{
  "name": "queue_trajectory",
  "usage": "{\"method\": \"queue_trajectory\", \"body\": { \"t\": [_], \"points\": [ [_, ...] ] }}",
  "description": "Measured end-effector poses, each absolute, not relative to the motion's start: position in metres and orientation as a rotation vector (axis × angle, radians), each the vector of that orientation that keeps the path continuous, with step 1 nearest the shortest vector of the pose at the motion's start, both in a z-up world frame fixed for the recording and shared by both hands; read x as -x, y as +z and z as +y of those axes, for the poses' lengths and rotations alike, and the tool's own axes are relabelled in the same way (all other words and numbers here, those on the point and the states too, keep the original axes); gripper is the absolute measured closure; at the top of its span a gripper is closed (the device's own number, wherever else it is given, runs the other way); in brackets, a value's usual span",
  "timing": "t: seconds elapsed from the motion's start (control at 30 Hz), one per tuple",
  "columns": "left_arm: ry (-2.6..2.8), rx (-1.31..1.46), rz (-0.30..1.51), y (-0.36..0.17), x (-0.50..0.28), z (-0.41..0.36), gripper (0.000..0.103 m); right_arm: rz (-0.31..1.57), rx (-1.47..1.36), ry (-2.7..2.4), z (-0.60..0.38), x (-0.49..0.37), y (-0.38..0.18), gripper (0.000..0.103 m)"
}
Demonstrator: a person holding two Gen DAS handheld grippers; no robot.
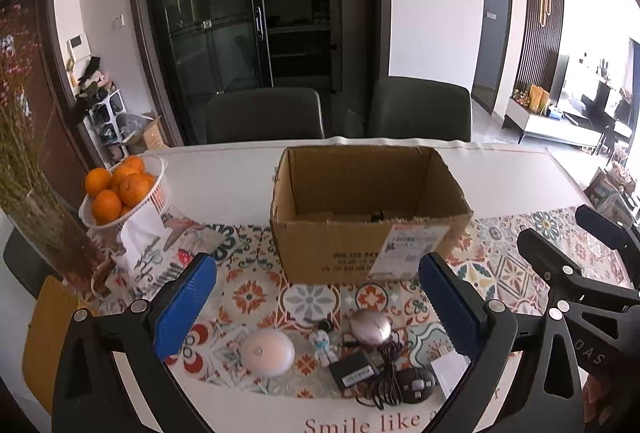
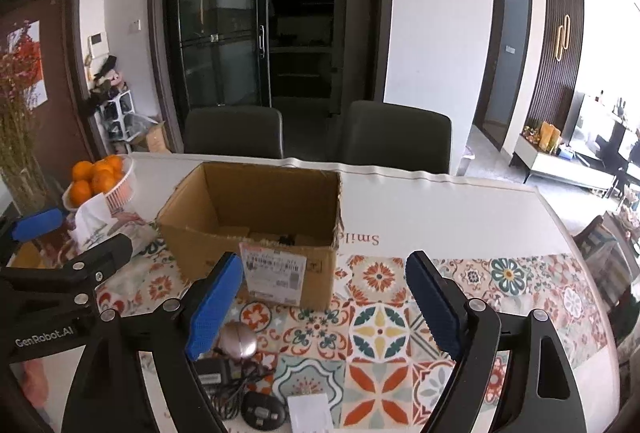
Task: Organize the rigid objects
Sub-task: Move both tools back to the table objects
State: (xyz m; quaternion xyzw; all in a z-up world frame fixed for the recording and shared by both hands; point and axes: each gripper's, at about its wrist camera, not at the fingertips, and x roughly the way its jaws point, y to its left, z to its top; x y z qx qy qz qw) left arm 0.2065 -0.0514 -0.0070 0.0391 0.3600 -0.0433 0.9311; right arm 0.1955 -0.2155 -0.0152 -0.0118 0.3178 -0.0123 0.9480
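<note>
An open cardboard box (image 1: 372,209) (image 2: 256,229) stands on the patterned runner, with something small and dark on its floor. In front of it lie a pale round lamp (image 1: 267,352), a small astronaut figure (image 1: 326,345), a silver oval device (image 1: 370,327) (image 2: 239,341), a black adapter with a cable (image 1: 354,373) (image 2: 212,373), a black key fob (image 1: 416,385) (image 2: 262,411) and a white card (image 1: 452,373) (image 2: 310,413). My left gripper (image 1: 318,265) hangs open above these items, holding nothing. My right gripper (image 2: 325,261) is open and empty to the right of them, near the box's right front corner.
A white bowl of oranges (image 1: 120,189), a glass vase of dried flowers (image 1: 36,217) and a white tissue pack (image 1: 140,237) crowd the table's left end. Two dark chairs (image 1: 264,117) (image 1: 420,109) stand behind the far edge. The table's right half (image 2: 460,209) is bare runner and white cloth.
</note>
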Motion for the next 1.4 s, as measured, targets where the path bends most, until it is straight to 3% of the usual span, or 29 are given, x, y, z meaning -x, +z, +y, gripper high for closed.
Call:
{"method": "queue_trajectory", "body": {
  "t": [1.07,1.4],
  "points": [
    [-0.016,-0.101,1.072,-0.147,-0.149,-0.076,0.000,0.948,0.006,0.088,-0.237,-0.152,-0.157,0.020],
    [-0.009,-0.071,1.164,-0.189,-0.140,-0.071,0.000,1.054,0.007,0.140,-0.232,-0.153,-0.201,0.028]
  ]
}}
